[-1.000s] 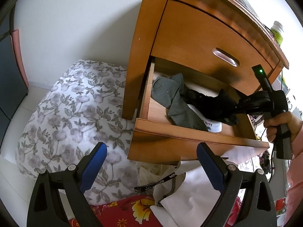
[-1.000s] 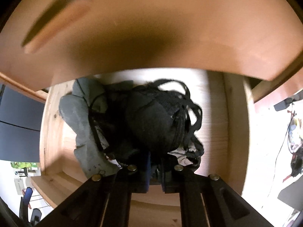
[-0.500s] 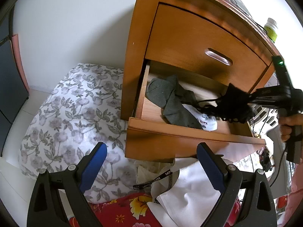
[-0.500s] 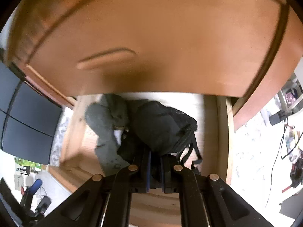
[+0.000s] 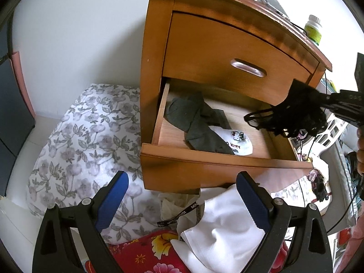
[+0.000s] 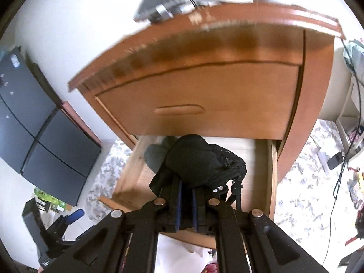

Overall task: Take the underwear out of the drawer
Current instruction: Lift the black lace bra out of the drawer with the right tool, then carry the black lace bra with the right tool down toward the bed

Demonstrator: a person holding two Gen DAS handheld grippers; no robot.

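Now black lacy underwear [image 6: 200, 161] bunched, straps dangling, pinched by right hand-held gripper [image 6: 185, 201].

Right tool [image 6: 186, 201] pads buried in black underwear [image 6: 200, 161]; nightstand top [image 6: 204, 22] blurred.

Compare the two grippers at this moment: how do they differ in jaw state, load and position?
The left gripper has its jaws spread wide and holds nothing; the right gripper has its jaws closed on the black underwear. The left one hangs low in front of the open drawer, over white cloth; the right one is raised above the drawer's right end, the garment dangling clear of it. Both are black with blue pads.
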